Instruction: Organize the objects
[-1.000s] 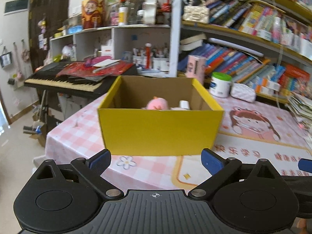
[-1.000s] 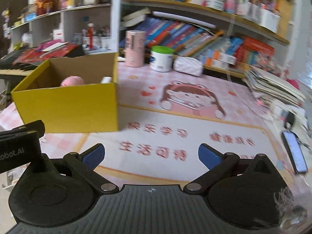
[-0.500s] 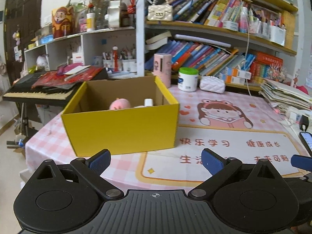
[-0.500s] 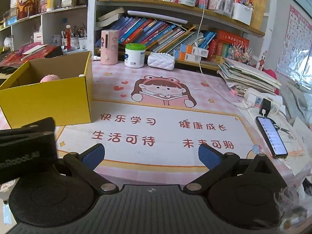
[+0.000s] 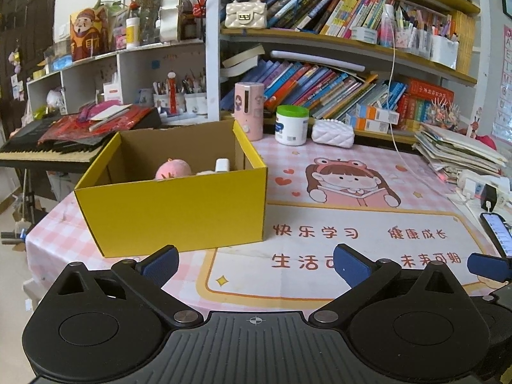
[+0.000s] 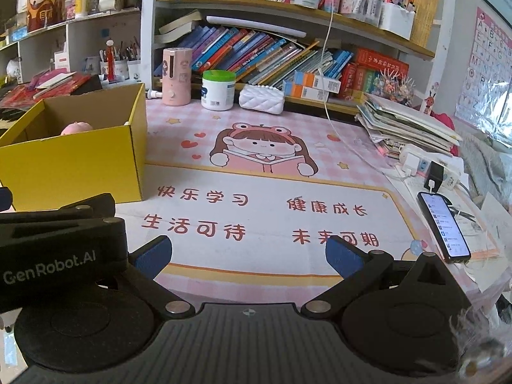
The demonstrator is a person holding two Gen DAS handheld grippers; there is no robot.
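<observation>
Both tools are empty with their blue pads spread wide: the left tool (image 5: 254,260) hangs low over the near edge of the table (image 5: 320,217), the right tool (image 6: 246,254) just beside it at its 3 o'clock. The yellow box (image 5: 179,211) stands at 10 o'clock from the left tool, and a pink plush toy (image 5: 172,169) and a small white item (image 5: 222,164) already lie inside, so part of the sorting looks done. Left out at 12 o'clock, along the far edge, are a pink cylinder (image 6: 177,76), a white jar with a green lid (image 6: 218,90) and a white quilted pouch (image 6: 261,98); whether they belong in the box I cannot tell. A phone (image 6: 443,227) lies at 3 o'clock. The table wears a pink checked cartoon mat; crowded bookshelves (image 6: 288,44) rise behind it, and a keyboard (image 5: 48,152) sits at 9 o'clock
</observation>
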